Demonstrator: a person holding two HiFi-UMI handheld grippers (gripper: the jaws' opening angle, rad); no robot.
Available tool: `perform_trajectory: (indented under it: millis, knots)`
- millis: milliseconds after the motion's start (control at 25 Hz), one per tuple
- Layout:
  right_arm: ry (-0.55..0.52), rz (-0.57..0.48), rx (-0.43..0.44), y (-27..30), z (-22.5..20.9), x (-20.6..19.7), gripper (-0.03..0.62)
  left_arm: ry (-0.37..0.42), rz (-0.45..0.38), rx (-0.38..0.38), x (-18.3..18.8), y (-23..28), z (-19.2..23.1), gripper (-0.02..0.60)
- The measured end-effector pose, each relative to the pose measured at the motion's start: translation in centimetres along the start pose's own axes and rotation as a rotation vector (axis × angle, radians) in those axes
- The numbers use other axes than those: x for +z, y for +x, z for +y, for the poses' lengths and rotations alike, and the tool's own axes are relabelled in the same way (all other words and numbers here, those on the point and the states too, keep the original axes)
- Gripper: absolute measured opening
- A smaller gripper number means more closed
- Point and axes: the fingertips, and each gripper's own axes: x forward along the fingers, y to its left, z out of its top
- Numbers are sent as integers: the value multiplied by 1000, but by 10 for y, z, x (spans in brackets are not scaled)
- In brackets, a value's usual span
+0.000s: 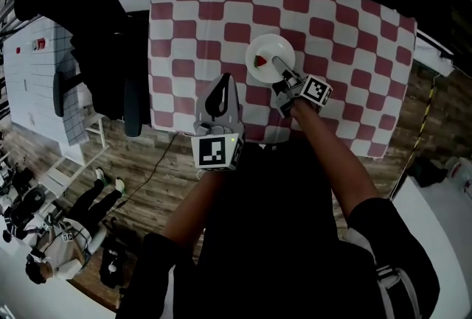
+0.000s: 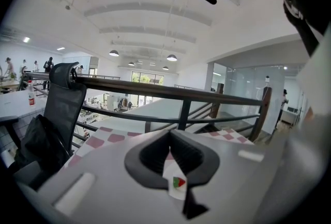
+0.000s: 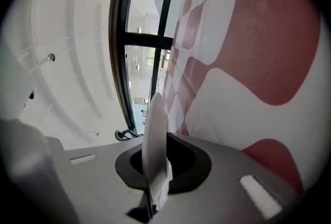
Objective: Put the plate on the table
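Note:
The white plate (image 1: 267,52), with a small red and green mark on it, is low over the red-and-white checked tablecloth (image 1: 354,52), near the middle of the table. I cannot tell whether it touches the cloth. My right gripper (image 1: 281,76) is shut on the plate's near rim. In the right gripper view the plate (image 3: 154,135) shows edge-on between the jaws of my right gripper (image 3: 155,176), with the cloth (image 3: 248,62) filling the right side. My left gripper (image 1: 221,82) is shut and holds nothing, hovering at the table's near edge, left of the plate. In the left gripper view the tips of my left gripper (image 2: 170,134) meet.
A black office chair (image 1: 110,37) with dark cloth over it stands at the table's left edge; it is also in the left gripper view (image 2: 62,104). A dark railing (image 2: 181,94) runs beyond the table. Wooden floor (image 1: 147,163) lies below the near edge.

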Motion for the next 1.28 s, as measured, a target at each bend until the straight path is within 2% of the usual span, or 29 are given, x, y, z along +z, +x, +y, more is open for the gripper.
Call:
perform_trajectory:
  millis: [80,160,240,360,520,680,920,1000,1280]
  knots:
    - [79,-17,-45,-6,-6,-2,6,-3,2,-3,-1,0,0,8]
    - [162,-37,-41,-6,-6,-5,6,-6,3,-5,-1,-1,0,8]
    - [169,-37,-64,-7,-10,-7,6,-11,5,-6,-2,-1,1,9]
    - [206,-51,-44,-5,-7,-9,6,-10,26,8,-3,-2,5,8]
    - [224,-45,-130,-12,-19,-18,6,-5,19,8,-2,-5,7,8]
    - [273,-65,-115,-6,-19,-20,6,-20,14,19,-1,-6,8,9]
    - [310,-53,-176,-5,-23,-21,12,-41,12,12,-5,-8,7,9]
    - [304,-36,-194,-6,-22,-23,31,-44,12,13,-5,-9,8,8]
    - [234,27,-296,-10,-16,-29,179,-57,13,3,-5,-12,8,8]
